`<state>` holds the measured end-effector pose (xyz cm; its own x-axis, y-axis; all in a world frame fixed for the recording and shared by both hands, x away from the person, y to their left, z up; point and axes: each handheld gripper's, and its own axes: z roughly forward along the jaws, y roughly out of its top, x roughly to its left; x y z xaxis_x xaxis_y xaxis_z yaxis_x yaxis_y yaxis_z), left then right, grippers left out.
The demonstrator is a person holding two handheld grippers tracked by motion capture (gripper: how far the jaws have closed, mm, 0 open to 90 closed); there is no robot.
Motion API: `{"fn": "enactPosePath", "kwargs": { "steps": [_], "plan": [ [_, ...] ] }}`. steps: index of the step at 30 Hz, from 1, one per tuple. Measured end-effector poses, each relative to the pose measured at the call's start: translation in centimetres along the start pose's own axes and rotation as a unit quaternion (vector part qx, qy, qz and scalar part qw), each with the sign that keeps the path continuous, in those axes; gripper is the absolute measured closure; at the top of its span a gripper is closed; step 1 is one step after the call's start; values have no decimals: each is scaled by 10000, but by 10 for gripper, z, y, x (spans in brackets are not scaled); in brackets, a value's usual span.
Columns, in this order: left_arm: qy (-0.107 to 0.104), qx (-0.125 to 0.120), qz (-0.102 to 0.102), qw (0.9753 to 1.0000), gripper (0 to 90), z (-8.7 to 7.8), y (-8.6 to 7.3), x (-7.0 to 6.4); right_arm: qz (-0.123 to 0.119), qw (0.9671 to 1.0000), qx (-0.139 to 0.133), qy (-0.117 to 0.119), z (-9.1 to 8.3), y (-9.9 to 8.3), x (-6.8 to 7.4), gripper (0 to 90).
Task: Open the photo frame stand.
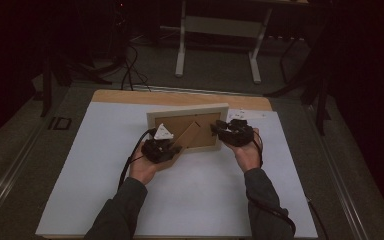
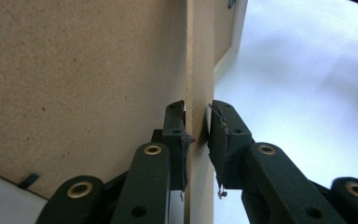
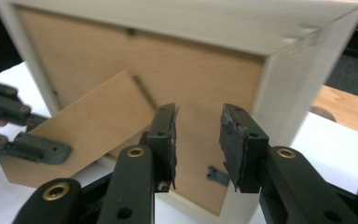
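**Swinging out the stand of a picture frame**

The picture frame (image 1: 187,129) stands near the far middle of the white table top (image 1: 105,165), its fibreboard back facing the person. Its hinged easel stand (image 1: 186,136) angles out from the back toward the left. The left gripper (image 2: 196,128) has the stand's thin edge between its jaws, closed onto it or nearly so; a sliver of gap may remain on one side. The right gripper (image 3: 198,135) hovers at the frame's right rear corner with its jaws apart, holding nothing, just short of the back panel.

To do this well, I judge that the right gripper should steady the frame's pale border (image 3: 279,98) before the left pulls. The stand should swing slowly about its hinge, never twisted sideways, since thin board can crease. The frame's bottom edge should stay on the table so it cannot tip forward.
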<state>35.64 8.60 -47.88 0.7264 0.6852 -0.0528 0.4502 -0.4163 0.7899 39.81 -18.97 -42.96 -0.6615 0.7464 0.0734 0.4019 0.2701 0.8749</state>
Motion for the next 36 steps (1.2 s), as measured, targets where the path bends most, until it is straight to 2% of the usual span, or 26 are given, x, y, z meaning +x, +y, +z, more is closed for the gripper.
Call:
{"fn": "enactPosePath", "kwargs": {
  "steps": [2, 3, 8, 9, 11, 16, 19, 22, 29, 36],
  "plan": [
    [4, -11, 23, 10000, 785, 0, 0, -1, 38, 10000, -7, -14, -1, -1, -2, 653],
    [56, 6, 104, 9999, 786, -1, 0, -2, 58, 10000, -23, -19, -4, -3, -5, 646],
    [145, 67, 254, 9995, 784, 0, 0, -4, 65, 10000, -30, -67, -8, -8, -9, 637],
    [209, 140, 345, 9991, 784, 0, 0, -5, 122, 9999, -47, -110, -10, -9, -12, 624],
    [232, 146, 376, 9989, 784, 1, 0, -5, 142, 9998, -58, -123, -10, -9, -14, 614],
    [232, 191, 418, 9987, 792, 1, -1, -6, 193, 9997, -57, -151, -8, -7, -19, 503],
    [255, 205, 495, 9982, 792, 1, -3, -8, 219, 9996, -86, -141, -5, -7, -20, 480],
    [272, 220, 557, 9978, 792, 1, -5, -9, 240, 9996, -130, -36, -1, -5, -22, 401],
    [325, 245, 687, 9968, 790, 1, -5, -11, 191, 9993, -237, 230, 3, -5, -27, 302],
    [338, 264, 729, 9964, 791, 0, -5, -11, -23, 9986, -329, 411, 1, 1, -25, 312]
  ]
}}
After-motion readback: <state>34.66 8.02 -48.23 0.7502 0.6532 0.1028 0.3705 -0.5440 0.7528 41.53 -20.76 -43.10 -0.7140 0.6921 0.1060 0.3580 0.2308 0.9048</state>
